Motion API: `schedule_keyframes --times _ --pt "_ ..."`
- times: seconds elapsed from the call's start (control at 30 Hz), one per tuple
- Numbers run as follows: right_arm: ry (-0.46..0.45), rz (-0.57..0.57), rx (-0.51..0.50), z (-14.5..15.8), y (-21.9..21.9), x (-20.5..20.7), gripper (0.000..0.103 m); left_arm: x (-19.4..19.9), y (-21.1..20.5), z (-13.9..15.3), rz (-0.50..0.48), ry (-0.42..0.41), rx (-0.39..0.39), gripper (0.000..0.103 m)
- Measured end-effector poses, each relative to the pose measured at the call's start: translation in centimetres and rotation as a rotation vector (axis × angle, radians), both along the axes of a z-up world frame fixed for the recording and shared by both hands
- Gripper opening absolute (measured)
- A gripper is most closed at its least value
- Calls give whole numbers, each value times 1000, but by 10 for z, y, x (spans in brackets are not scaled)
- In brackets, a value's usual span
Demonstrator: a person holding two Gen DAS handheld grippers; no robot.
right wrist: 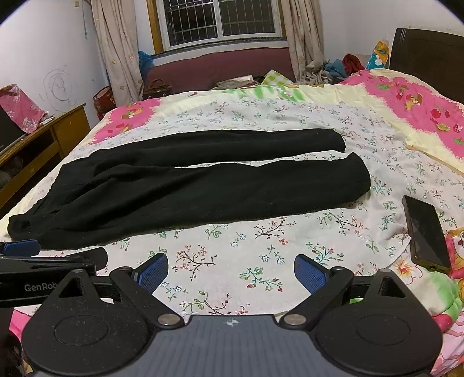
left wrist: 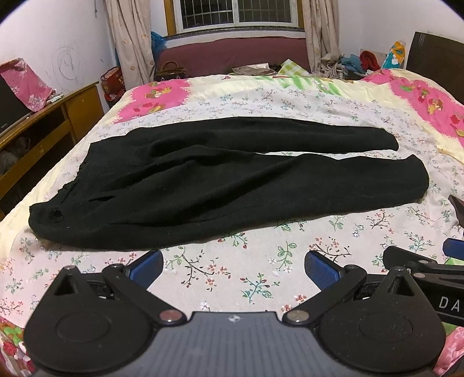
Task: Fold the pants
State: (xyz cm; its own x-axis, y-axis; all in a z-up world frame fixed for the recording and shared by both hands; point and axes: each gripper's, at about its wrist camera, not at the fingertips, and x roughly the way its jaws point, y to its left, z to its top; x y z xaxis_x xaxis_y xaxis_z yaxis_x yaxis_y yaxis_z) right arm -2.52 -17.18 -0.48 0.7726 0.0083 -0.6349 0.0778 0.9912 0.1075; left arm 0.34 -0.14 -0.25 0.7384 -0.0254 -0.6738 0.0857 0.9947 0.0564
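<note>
Left gripper [left wrist: 233, 268] hovers above the floral sheet [left wrist: 261, 246] with its two blue pads [left wrist: 146, 268] wide apart, and nothing is between them. It is near the front edge of the bed, and it does not touch the pants [left wrist: 203, 179]. Right gripper [right wrist: 231, 271] is in the same state: its jaws are spread, its blue pads [right wrist: 308, 274] hold nothing, and only the sheet [right wrist: 232, 246] shows under the gap. The two grippers are side by side; each wrist view shows a part of the other gripper at its edge.

The black pants lie flat on the sheet in the middle of the bed, unfolded, just beyond the grippers. The waist is at the left and the two legs run to the right. The legs are a little apart, so a thin strip of sheet shows between them near the cuffs. The near leg is the wider one in both views, and its cuff ends further right than the far cuff.

In the right wrist view a dark phone [right wrist: 426, 232] lies on the sheet to the right of the pants [right wrist: 188, 188], apart from them. A wooden cabinet [left wrist: 52, 124] stands to the left of the bed. Behind the bed there are a window [left wrist: 235, 13] and curtains [left wrist: 130, 40].
</note>
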Motion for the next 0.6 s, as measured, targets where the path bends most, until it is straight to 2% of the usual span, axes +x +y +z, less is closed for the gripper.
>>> schedule_keyframes --times 0.6 --pt "-9 5 -11 2 3 0 86 0 3 1 5 4 -8 103"
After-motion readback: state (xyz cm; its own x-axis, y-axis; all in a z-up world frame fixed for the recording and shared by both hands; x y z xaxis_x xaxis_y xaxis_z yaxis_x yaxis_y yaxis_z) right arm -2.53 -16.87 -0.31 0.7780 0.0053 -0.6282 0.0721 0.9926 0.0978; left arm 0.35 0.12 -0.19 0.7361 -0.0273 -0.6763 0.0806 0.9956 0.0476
